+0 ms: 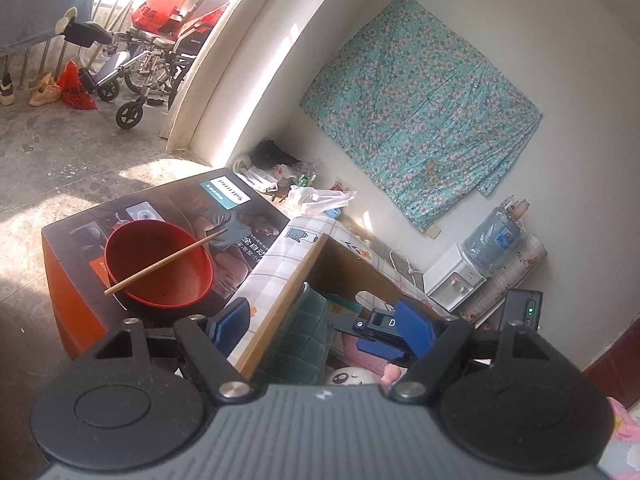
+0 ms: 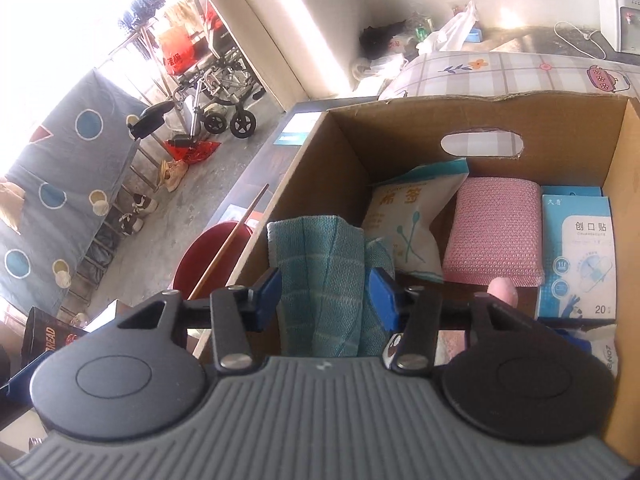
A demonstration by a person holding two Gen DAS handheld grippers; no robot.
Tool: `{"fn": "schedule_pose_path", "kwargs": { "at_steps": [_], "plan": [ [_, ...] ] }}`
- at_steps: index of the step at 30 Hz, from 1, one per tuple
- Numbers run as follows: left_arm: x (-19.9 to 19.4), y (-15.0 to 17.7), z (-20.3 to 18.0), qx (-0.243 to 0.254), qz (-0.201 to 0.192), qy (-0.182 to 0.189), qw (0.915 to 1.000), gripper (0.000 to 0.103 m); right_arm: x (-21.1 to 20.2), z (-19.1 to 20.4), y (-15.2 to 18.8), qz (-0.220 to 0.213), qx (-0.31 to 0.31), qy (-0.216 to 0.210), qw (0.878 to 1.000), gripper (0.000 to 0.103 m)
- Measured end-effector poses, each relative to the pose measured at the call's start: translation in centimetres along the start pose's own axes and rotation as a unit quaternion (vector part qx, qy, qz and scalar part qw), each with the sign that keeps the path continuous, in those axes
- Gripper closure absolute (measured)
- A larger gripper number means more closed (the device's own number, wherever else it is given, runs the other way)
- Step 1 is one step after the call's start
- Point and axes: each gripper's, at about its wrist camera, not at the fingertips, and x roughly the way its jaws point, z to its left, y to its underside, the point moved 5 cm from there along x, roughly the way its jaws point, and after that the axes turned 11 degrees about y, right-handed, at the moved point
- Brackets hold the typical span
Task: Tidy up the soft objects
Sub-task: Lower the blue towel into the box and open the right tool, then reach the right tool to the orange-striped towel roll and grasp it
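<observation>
An open cardboard box [image 2: 400,128] holds the soft things. A teal checked cloth [image 2: 324,272] stands upright against its left wall, between the blue pads of my right gripper [image 2: 326,294]. The pads sit at the cloth's sides without squeezing it. Further in lie a white swab bag [image 2: 404,224], a pink knitted pad [image 2: 494,232] and a blue plaster box [image 2: 576,252]. My left gripper [image 1: 322,320] is open and straddles the box's near wall [image 1: 280,312], with the same cloth [image 1: 304,336] just inside. A white plush face [image 1: 352,376] shows below it.
A red bowl [image 1: 160,264] with a wooden stick [image 1: 168,260] across it rests on a dark printed carton [image 1: 180,208] left of the box. A checked tablecloth [image 2: 500,68] lies behind. A water dispenser [image 1: 456,280] stands by the wall, a wheelchair [image 1: 152,60] near the doorway.
</observation>
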Motion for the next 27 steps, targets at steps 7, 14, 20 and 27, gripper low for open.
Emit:
{"fn": "schedule_pose_path", "kwargs": {
  "at_steps": [7,14,20,27],
  "plan": [
    [-2.1,-0.3,-1.6,0.048,-0.036,-0.019,0.9980,0.014,-4.5,-1.0,1.1,-0.040,0.007,-0.029,0.999,0.062],
    [-2.4,1.3,-5.9,0.095,-0.024,0.030,0.9947,0.008,-14.6,-7.0,4.4,-0.131,0.035,-0.021,0.991,0.059],
    [-1.6,5.5,-11.3,0.157,0.006,0.083,0.9841,0.007,-23.0,-14.3,9.4,-0.206,0.073,0.037,0.975,0.056],
    [-1.0,14.2,-18.4,0.221,0.074,0.173,0.9569,0.007,-28.8,-21.9,16.8,-0.230,0.102,0.134,0.959,0.053]
  ]
}}
